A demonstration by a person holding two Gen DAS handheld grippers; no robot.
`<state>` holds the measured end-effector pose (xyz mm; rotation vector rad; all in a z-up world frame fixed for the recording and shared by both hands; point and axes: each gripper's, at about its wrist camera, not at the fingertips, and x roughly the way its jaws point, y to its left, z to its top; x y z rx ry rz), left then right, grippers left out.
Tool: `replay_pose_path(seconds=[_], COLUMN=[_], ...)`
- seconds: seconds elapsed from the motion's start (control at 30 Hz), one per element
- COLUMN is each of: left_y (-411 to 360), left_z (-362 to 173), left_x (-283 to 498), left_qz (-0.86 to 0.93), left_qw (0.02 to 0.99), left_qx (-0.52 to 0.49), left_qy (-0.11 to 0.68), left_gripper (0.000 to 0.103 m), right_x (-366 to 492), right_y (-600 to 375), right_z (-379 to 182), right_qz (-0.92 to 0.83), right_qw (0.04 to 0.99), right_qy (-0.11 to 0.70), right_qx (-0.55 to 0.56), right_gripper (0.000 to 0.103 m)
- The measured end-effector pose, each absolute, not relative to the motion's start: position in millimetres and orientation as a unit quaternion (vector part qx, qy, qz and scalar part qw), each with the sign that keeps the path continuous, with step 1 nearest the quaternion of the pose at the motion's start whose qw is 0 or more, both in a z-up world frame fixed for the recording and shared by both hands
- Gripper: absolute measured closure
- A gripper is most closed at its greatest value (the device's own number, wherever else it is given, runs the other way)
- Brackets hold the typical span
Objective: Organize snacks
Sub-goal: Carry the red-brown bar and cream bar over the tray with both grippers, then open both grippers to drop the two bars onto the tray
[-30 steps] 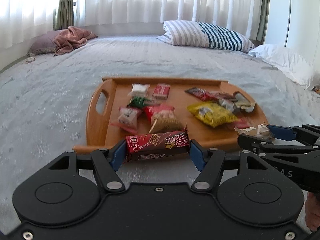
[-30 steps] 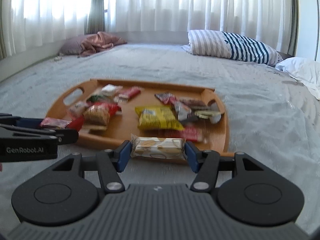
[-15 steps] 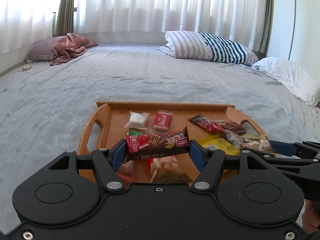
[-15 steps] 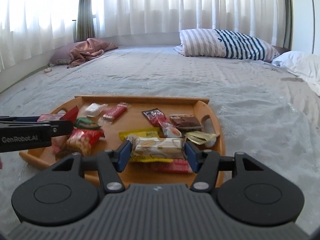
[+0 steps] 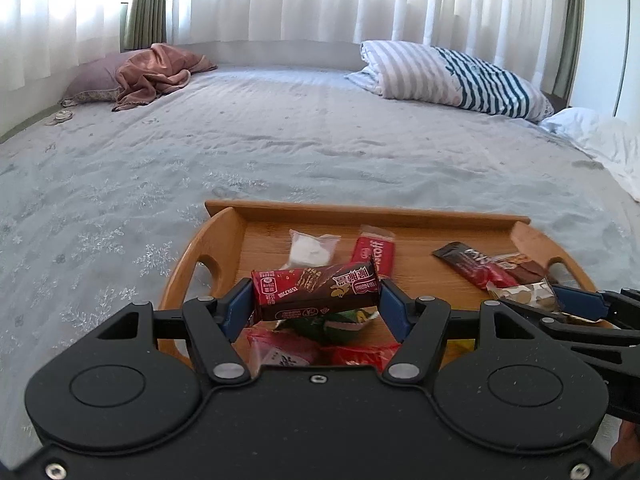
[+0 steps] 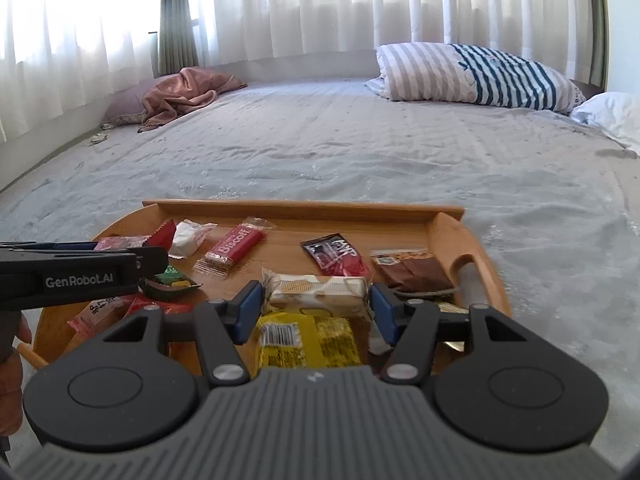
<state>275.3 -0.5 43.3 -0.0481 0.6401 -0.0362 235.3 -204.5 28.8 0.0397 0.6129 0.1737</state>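
Observation:
A wooden tray [image 5: 360, 212] [image 6: 300, 207] with handle cut-outs lies on the bed and holds several snack packets. My left gripper [image 5: 316, 300] is shut on a dark red chocolate wafer bar [image 5: 316, 290], held crosswise above the tray's near left part. My right gripper [image 6: 316, 304] is shut on a beige cracker packet [image 6: 318, 290], hanging over a yellow packet [image 6: 308, 340]. On the tray lie a white packet [image 5: 312, 248], a red Biscoff bar [image 6: 236, 246], a dark red sachet [image 6: 336, 256] and a brown bar [image 6: 416, 272]. Each gripper shows at the edge of the other's view.
The tray rests on a grey bedspread [image 5: 280, 140]. A striped pillow [image 5: 448, 76] and a white pillow [image 5: 600, 140] lie at the back right; a pink blanket on a pillow [image 5: 156, 72] lies at the back left. White curtains hang behind.
Both grippers have moved forward from before the tray's near edge to over the tray, each still holding its packet. The tray's near snacks have slid under the grippers.

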Motion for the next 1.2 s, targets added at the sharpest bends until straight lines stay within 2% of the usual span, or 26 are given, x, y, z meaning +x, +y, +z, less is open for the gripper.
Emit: replay_pose_path(seconds=[0.8,1.2], left_y=[12.3,11.4], left_z=[21.9,20.5], left_x=[315.2,318.6], left_qz=[-0.003,-0.001], left_qw=[0.944,0.943], left_qx=[-0.034,-0.030], left_qy=[0.329,0.331], left_gripper=[0.038,0.037], right_x=[267.2,266.9], right_y=[-178.4,-181.4], right_z=[9.1,8.1], right_qz=[0.095,0.095], right_qw=[0.945,0.946], right_qy=[0.313,0.311], right_qx=[-0.007,-0.005], right_gripper=[0.040,0.035])
